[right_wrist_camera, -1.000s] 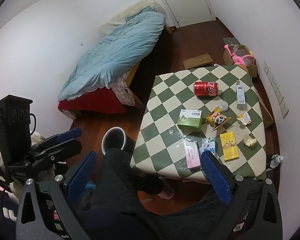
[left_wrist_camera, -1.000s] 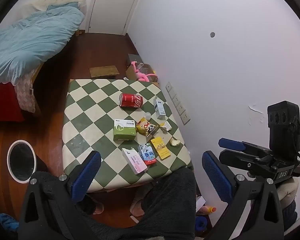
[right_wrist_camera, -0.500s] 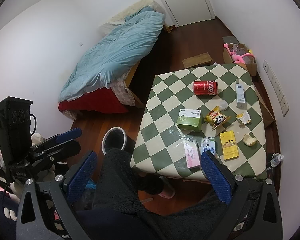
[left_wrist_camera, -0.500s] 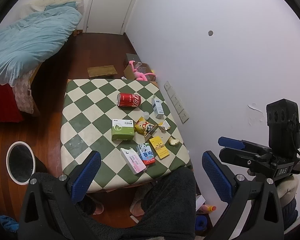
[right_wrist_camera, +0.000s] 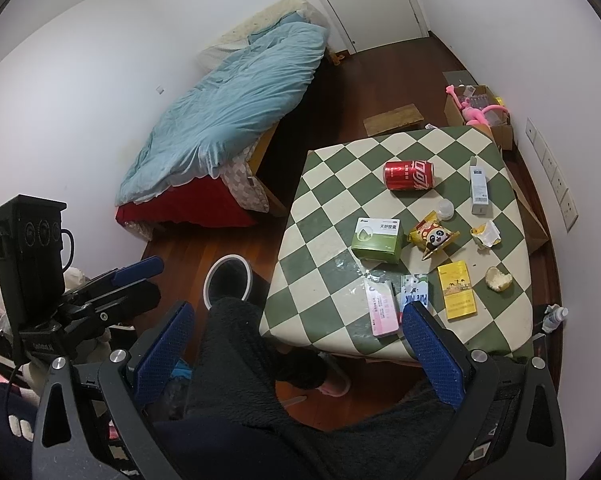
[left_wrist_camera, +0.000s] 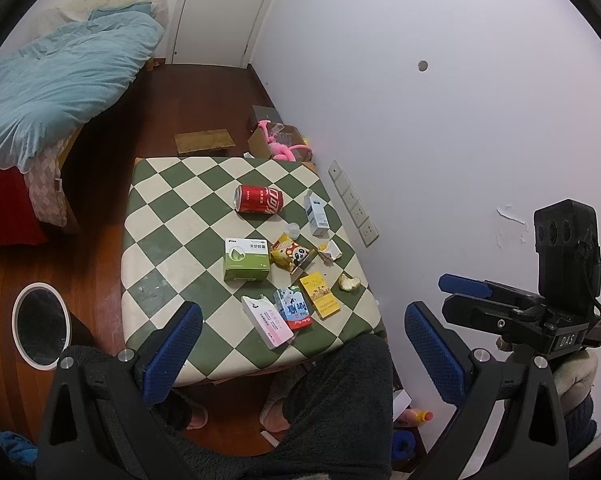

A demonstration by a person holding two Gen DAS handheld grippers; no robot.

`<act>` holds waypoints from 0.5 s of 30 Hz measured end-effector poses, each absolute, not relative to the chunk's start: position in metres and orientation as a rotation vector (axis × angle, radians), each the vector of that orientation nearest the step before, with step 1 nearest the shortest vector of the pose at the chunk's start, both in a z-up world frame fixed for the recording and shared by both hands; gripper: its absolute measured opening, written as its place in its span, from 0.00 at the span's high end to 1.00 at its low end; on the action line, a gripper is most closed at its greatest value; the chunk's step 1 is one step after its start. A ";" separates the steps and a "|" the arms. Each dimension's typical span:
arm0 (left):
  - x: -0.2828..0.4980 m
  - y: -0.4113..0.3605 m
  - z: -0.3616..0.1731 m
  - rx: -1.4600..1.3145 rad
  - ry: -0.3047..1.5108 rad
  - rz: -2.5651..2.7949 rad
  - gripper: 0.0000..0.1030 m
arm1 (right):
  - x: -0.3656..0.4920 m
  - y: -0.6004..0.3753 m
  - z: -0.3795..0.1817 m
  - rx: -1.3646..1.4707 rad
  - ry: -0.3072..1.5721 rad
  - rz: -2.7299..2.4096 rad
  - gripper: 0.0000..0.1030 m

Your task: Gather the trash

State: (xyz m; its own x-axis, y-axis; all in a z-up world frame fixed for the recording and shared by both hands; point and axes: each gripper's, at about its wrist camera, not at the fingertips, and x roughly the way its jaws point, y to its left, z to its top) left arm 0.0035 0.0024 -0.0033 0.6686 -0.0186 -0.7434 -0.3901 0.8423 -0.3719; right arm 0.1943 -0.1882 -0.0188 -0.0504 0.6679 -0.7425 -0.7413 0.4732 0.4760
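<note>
A green-and-cream checked table [left_wrist_camera: 172, 216] [right_wrist_camera: 328, 264] holds trash: a red can [left_wrist_camera: 258, 199] [right_wrist_camera: 408, 175] on its side, a green box [left_wrist_camera: 246, 259] [right_wrist_camera: 377, 239], a panda snack bag [left_wrist_camera: 291, 255] [right_wrist_camera: 432, 236], a yellow pack [left_wrist_camera: 318, 294] [right_wrist_camera: 456, 290], a pink box [left_wrist_camera: 267, 321] [right_wrist_camera: 382, 312], a blue milk carton [left_wrist_camera: 293, 307] [right_wrist_camera: 414, 294], a white-blue box [left_wrist_camera: 315, 213] [right_wrist_camera: 478, 190], a crumpled wrapper [left_wrist_camera: 329, 251] [right_wrist_camera: 486, 234] and a fruit peel [left_wrist_camera: 349, 282] [right_wrist_camera: 498, 279]. My left gripper [left_wrist_camera: 300, 356] and right gripper [right_wrist_camera: 296, 356] are open, empty, high above the table's near edge.
A white-rimmed bin [left_wrist_camera: 40, 326] [right_wrist_camera: 228, 282] stands on the wood floor left of the table. A bed with a blue duvet [left_wrist_camera: 56, 80] [right_wrist_camera: 236, 96] lies beyond. A cardboard box with a pink toy [left_wrist_camera: 278, 144] [right_wrist_camera: 480, 112] sits by the wall. The person's dark-clad legs [left_wrist_camera: 332, 404] are below.
Both views have shifted slightly; the table sits a little differently in frame. Both grippers stay open and empty. Nothing on the table has moved.
</note>
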 end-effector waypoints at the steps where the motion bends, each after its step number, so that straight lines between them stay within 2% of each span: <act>1: 0.003 0.003 -0.003 -0.543 0.820 0.221 0.00 | 0.194 -0.188 -0.019 -0.079 1.149 1.147 0.00; 15: 0.000 0.008 -0.001 -0.540 0.797 0.250 0.00 | 0.197 -0.188 -0.022 -0.079 1.147 1.141 0.00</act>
State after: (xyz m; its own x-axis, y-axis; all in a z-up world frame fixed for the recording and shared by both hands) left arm -0.0004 0.0075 -0.0013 0.6793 0.0128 -0.7337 -0.4084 0.8373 -0.3635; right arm 0.1972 -0.1879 -0.0223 -0.0461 0.6674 -0.7433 -0.7395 0.4774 0.4745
